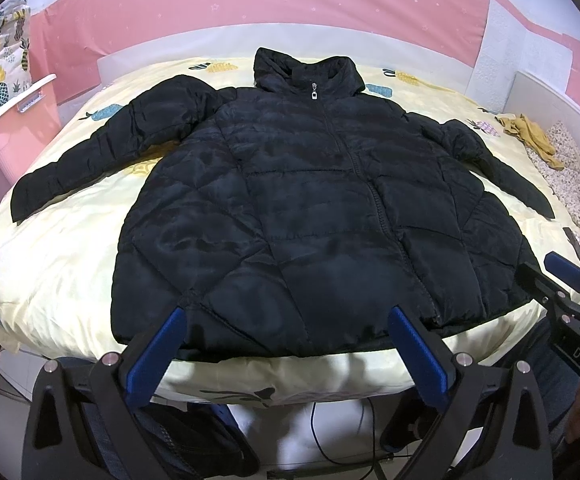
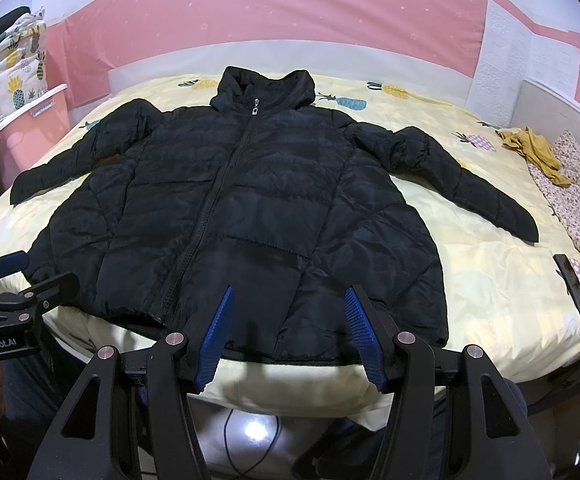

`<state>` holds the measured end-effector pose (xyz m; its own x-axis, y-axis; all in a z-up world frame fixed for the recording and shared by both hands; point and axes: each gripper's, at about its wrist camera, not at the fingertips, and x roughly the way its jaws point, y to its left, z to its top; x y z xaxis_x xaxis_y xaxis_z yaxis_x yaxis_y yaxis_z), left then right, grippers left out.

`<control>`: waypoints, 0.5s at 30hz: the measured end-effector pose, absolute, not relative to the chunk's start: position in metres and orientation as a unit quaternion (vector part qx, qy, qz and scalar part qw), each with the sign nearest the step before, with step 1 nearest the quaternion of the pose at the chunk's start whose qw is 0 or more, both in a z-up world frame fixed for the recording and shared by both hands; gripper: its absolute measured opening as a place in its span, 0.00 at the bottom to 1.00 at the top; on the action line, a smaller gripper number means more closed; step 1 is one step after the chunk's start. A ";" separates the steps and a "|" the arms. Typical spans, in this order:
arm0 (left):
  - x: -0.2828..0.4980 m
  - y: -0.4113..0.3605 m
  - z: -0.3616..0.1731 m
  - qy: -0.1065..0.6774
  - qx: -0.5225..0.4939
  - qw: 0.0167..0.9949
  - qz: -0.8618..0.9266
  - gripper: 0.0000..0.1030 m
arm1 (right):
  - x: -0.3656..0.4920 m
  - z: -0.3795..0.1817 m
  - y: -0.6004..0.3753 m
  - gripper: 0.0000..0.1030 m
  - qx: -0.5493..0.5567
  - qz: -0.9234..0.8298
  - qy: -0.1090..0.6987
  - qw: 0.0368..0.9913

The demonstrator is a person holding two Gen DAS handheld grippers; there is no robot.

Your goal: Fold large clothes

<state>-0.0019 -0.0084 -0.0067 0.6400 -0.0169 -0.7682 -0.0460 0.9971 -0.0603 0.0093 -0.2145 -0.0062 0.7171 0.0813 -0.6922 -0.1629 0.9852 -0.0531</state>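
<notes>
A black quilted puffer jacket [image 1: 310,208] lies flat, front up and zipped, on the bed, hood at the far end and both sleeves spread out; it also shows in the right wrist view [image 2: 258,216]. My left gripper [image 1: 288,316] is open and empty, hovering above the jacket's hem at the near edge. My right gripper [image 2: 290,296] is open and empty, also above the hem, to the right of the zipper. The right gripper shows at the right edge of the left wrist view [image 1: 562,280], and the left gripper at the left edge of the right wrist view [image 2: 14,272].
The bed has a yellow pineapple-print sheet [image 1: 58,264]. A mustard cloth [image 2: 534,152] and a floral garment [image 2: 570,200] lie at the right side, with a dark phone-like object [image 2: 572,284] near them. A pink bin [image 1: 22,120] stands left. Cables [image 1: 330,432] hang below the bed's front edge.
</notes>
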 end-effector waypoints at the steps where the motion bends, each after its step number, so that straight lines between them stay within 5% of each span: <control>1: -0.002 -0.008 -0.007 0.424 -0.037 0.905 0.008 0.99 | 0.009 -0.006 -0.215 0.56 -0.055 0.066 0.370 0.925; 15: 0.000 -0.007 -0.009 0.426 -0.039 0.904 0.010 0.99 | 0.010 -0.008 -0.213 0.56 -0.057 0.066 0.372 0.924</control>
